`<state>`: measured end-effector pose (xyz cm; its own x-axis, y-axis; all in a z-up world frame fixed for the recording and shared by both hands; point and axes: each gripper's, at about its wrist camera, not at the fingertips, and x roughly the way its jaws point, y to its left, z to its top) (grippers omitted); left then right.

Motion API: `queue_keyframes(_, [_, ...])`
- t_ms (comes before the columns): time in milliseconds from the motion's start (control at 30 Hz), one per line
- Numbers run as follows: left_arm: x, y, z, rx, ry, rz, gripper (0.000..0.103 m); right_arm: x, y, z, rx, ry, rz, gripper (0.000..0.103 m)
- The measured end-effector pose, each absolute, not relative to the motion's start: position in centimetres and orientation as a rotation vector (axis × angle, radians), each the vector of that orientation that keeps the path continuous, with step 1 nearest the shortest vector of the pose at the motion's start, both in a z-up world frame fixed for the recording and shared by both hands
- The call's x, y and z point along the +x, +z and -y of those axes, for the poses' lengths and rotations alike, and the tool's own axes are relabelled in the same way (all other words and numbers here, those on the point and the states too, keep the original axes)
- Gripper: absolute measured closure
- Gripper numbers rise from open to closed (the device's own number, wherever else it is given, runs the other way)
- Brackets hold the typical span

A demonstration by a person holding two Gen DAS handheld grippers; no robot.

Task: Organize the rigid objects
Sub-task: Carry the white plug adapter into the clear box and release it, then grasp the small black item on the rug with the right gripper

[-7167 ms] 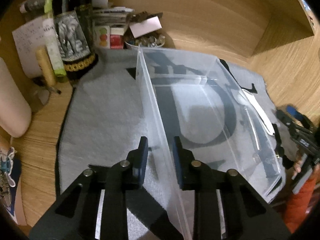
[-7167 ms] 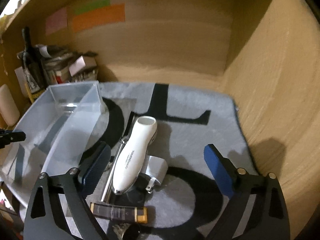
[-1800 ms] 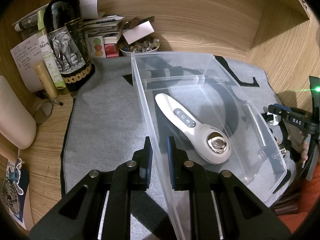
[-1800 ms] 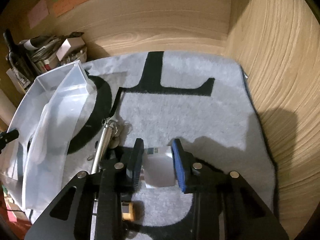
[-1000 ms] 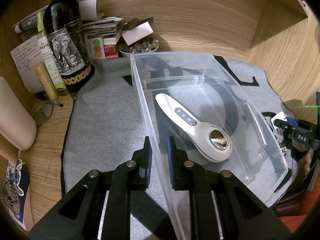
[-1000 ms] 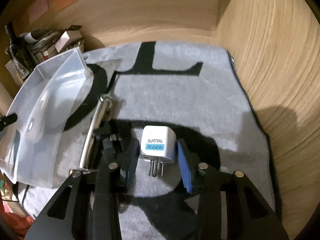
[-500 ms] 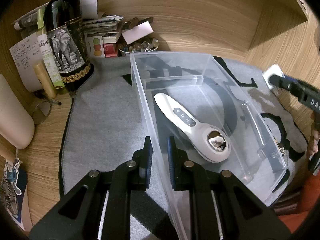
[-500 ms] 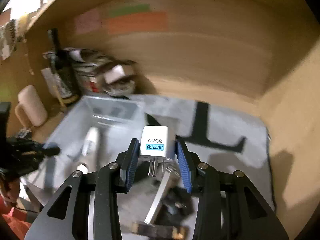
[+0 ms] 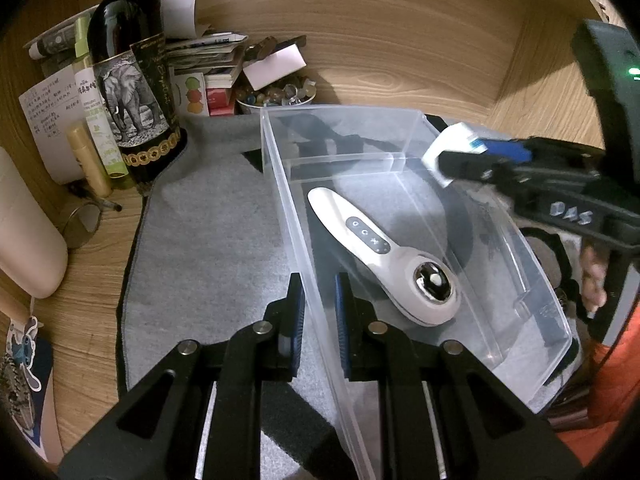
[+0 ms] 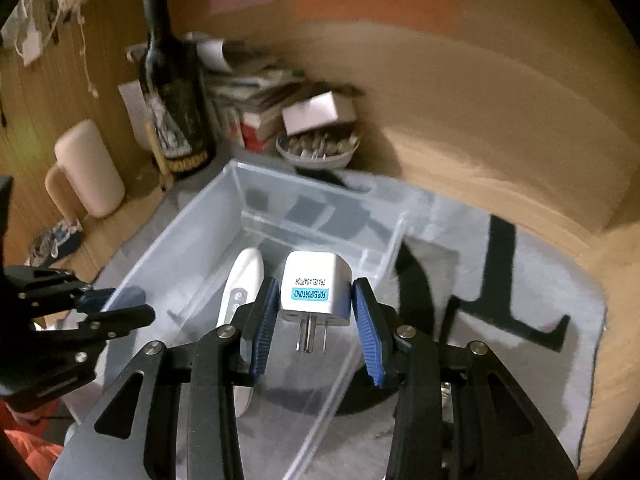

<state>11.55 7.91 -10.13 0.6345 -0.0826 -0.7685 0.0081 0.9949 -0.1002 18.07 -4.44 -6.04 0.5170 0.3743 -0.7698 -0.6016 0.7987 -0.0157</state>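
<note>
A clear plastic bin (image 9: 404, 132) stands on a grey mat and holds a white handheld device (image 9: 384, 256). My left gripper (image 9: 319, 312) is shut on the bin's near left wall. My right gripper (image 10: 314, 316) is shut on a white travel adapter (image 10: 314, 290), prongs pointing back at me, held in the air above the bin's right side (image 10: 384, 256). The adapter (image 9: 448, 148) and right gripper (image 9: 476, 156) also show in the left wrist view, over the bin's far right corner. The white device (image 10: 242, 284) lies below it.
A dark wine bottle (image 9: 132, 76), a stack of papers and boxes (image 9: 208, 68) and a bowl of small stones (image 9: 276, 94) crowd the back left corner. A beige cylinder (image 9: 24, 232) lies at the left. Wooden walls (image 9: 400, 40) close the back and right.
My right gripper has carried the adapter left from over the mat to above the bin. The left gripper and the bin have held still.
</note>
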Motion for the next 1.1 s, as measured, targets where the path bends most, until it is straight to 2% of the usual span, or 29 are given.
queue_keyframes(233, [11.5, -10.1, -8.0, -0.094, -0.057, -0.881, 0.088, 18.4, -7.4, 3.0, -0.366, 0.617, -0.894, 0.068])
queue_keyframes(467, [11.6, -10.1, -8.0, -0.092, -0.058, -0.881, 0.088, 18.0, -6.9, 3.1, -0.36, 0.616, -0.865, 0.066])
queue_keyframes(667, [11.7, -10.1, -7.9, -0.089, -0.057, -0.881, 0.088, 17.1, -5.2, 4.4, -0.34, 0.593, -0.803, 0.05])
queue_keyframes(833, [11.7, -10.2, -8.0, -0.09, -0.057, -0.882, 0.088, 16.2, -3.5, 7.0, -0.311, 0.538, -0.755, 0.048])
queue_keyframes(967, [11.7, -10.2, -8.0, -0.091, -0.055, -0.882, 0.088, 15.7, -2.5, 10.1, -0.288, 0.457, -0.723, 0.036])
queue_keyframes(1100, [11.7, -10.2, -8.0, -0.089, -0.054, -0.881, 0.088, 15.6, -2.7, 13.1, -0.265, 0.373, -0.738, 0.035])
